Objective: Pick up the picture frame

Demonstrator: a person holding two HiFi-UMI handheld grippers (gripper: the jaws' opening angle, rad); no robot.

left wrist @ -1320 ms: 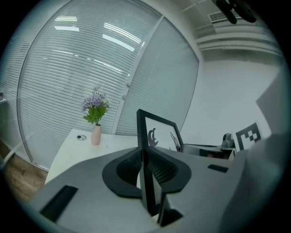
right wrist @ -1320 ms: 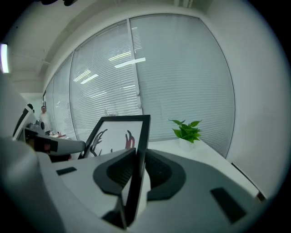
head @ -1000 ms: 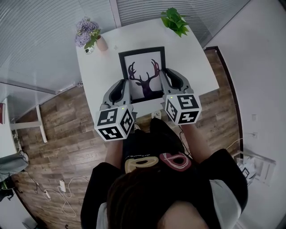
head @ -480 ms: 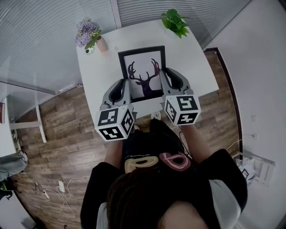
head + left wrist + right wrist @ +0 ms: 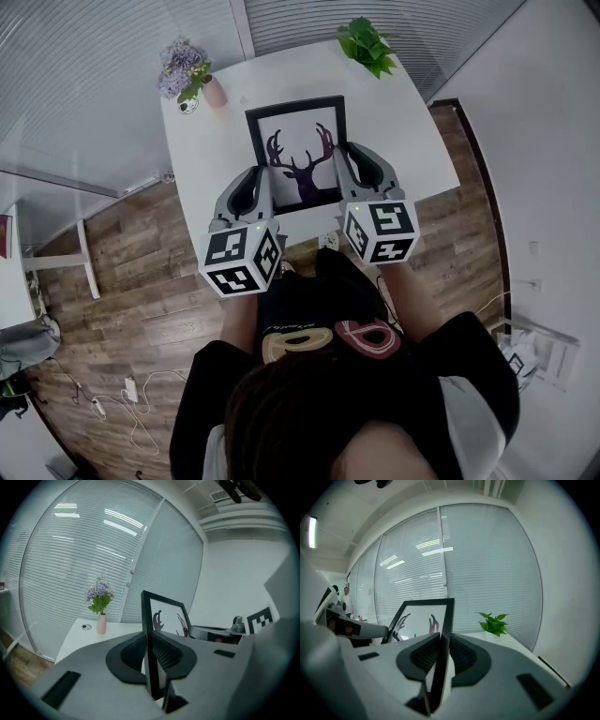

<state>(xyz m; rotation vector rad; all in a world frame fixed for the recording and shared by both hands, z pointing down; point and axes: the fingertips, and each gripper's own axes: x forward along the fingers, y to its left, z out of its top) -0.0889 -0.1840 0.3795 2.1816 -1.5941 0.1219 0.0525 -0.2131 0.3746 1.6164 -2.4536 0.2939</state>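
The picture frame [image 5: 298,155] is black, with a dark deer silhouette on white. It hangs over the near half of the white table [image 5: 412,131], gripped on both sides. My left gripper [image 5: 261,176] is shut on its left side rail and my right gripper [image 5: 345,157] on its right rail. In the left gripper view the black rail [image 5: 151,658] runs between the ribbed pads [image 5: 166,652], and the frame [image 5: 165,616] rises beyond them. In the right gripper view the frame [image 5: 423,617] likewise stands up out of the closed jaws, which pinch its rail [image 5: 438,667].
A pink vase of purple flowers [image 5: 187,75] stands at the table's far left corner, with a small round object [image 5: 186,106] beside it. A green plant [image 5: 367,44] sits at the far right corner. Window blinds lie behind the table and wood floor around it.
The frame's far edge has crept very slightly to the left in the head view. Both grippers keep their hold in the same place.
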